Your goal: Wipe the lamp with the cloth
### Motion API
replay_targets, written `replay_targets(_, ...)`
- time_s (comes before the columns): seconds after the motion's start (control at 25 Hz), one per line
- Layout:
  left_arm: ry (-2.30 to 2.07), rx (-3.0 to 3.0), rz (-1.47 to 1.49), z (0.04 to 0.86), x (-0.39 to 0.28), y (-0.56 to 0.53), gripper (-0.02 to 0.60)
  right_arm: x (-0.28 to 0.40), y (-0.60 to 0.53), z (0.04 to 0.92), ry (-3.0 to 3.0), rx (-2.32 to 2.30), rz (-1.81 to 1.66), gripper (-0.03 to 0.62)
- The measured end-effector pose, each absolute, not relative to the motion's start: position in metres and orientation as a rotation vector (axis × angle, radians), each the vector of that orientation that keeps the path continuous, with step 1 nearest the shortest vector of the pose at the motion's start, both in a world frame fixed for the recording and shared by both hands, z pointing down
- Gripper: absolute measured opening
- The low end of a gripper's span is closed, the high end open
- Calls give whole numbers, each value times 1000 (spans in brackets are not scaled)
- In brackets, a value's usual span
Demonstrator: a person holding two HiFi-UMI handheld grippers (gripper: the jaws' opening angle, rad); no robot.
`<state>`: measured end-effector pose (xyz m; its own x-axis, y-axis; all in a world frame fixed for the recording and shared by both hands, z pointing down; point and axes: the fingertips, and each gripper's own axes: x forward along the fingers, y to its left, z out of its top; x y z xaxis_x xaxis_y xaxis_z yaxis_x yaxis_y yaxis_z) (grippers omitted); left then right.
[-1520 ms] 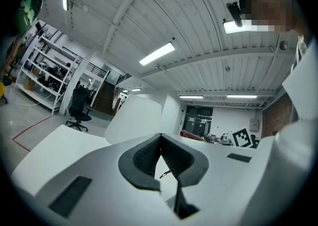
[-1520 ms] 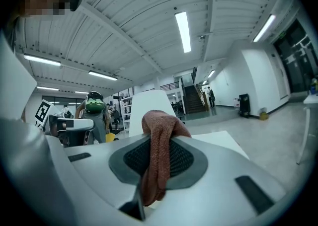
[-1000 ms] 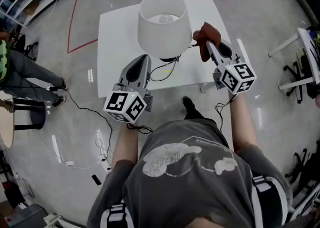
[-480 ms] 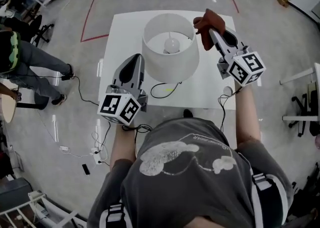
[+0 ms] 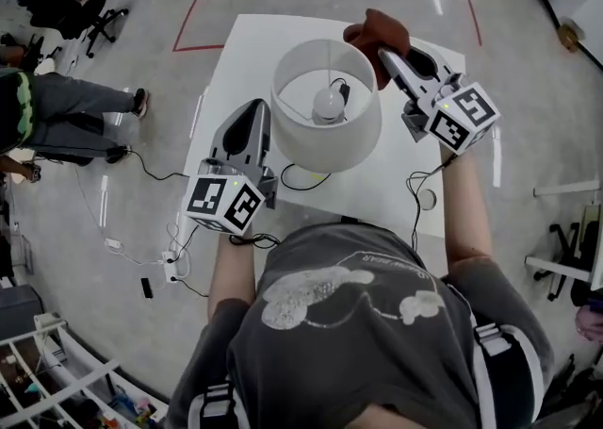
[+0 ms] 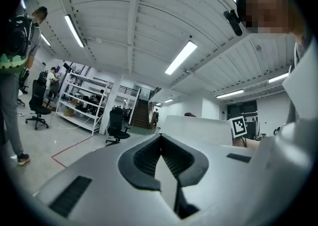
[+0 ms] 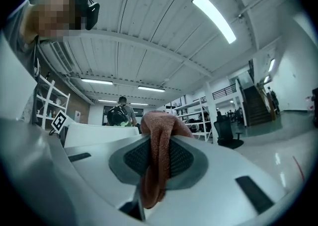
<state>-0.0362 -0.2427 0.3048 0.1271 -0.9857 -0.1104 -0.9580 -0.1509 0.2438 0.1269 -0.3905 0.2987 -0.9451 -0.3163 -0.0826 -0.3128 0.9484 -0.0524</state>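
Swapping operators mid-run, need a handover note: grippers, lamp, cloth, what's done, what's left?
Right gripper: shut on the reddish-brown cloth, held at the far right rim of the lamp shade; can't tell if they touch.
Left gripper: shut, empty, just left of the shade.
The lamp stands upright on the white table.
Done: cloth gripped and brought to the lamp.
Left: wipe the shade.

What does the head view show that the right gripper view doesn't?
Head view only: the bulb inside the lampshade, and the black cord on the white table. Right gripper view only: a ceiling light and a staircase. Both: the red-brown cloth clamped in the right gripper, with the lampshade beside it.
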Motion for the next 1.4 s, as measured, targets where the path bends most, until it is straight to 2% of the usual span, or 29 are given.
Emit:
replay_targets(0.52, -2042, 2172, -384, 318, -39, -238, 8, 111, -383, 345, 3166, -269, -80, 58)
replay_targets(0.96, -1879, 2248, -353, 333, -34, -230, 8, 147, -381, 411, 3229, -668, -274, 57)
replay_targets(1.16, -1809, 2322, -358, 323, -34, -229, 8, 171, -372, 367, 3115, -795, -200, 57)
replay_targets(1.4, -1764, 2376, -376, 311, -31, -226, 8, 168, -346, 292, 2965, -710, -64, 57)
